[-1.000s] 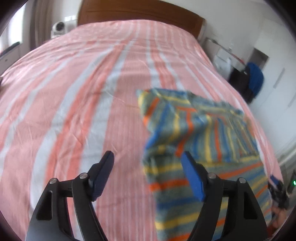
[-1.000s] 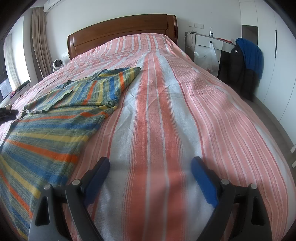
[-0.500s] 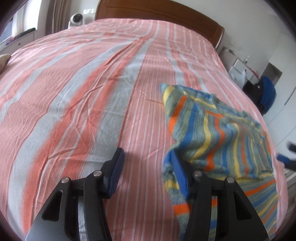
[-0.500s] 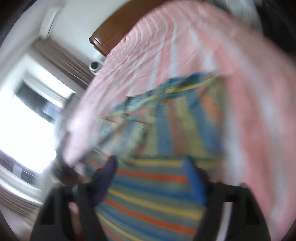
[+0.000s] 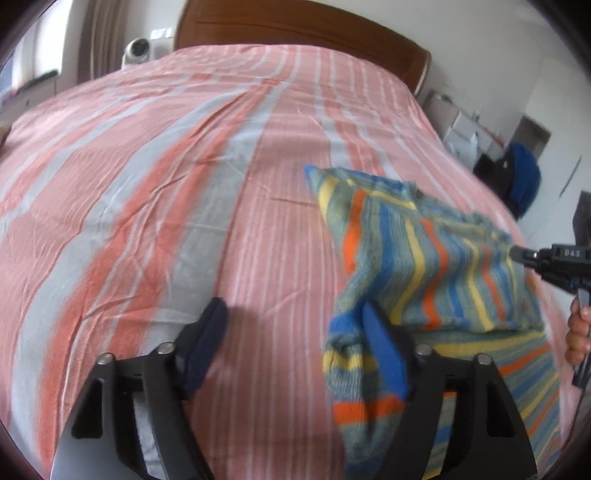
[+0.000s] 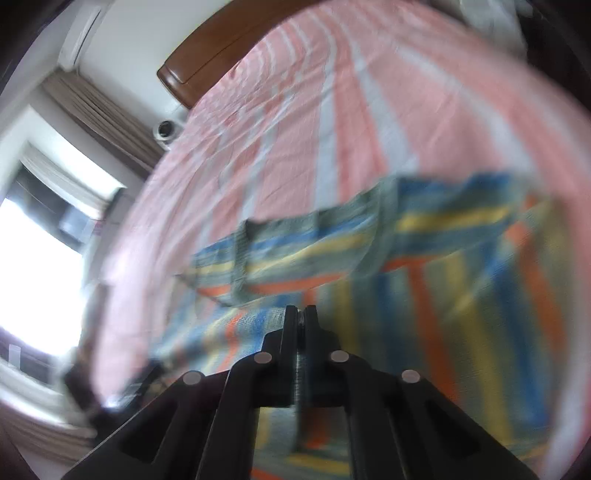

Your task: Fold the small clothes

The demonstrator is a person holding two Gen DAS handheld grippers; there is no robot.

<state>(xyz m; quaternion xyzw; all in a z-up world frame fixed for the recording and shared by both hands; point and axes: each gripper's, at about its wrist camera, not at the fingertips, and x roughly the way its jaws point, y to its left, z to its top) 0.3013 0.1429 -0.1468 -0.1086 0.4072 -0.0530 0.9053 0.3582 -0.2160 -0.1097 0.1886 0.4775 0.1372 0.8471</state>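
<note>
Bedroom furnishings, non-task items.
Bed cover (image 5: 155,192), pink, coral and pale grey stripes, creased, spread across the mattress; dark wooden headboard (image 5: 306,33) at the far end; small white round device (image 5: 138,50) beside the headboard's left corner; beige curtain (image 6: 99,110) next to a bright window (image 6: 33,266); blue garment (image 5: 522,177) hanging at far right over something dark; white wall behind.

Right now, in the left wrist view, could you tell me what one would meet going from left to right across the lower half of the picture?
Striped bedsheet → left gripper, open → striped knit garment → right gripper, closed on the garment's edge → right hand.
</note>
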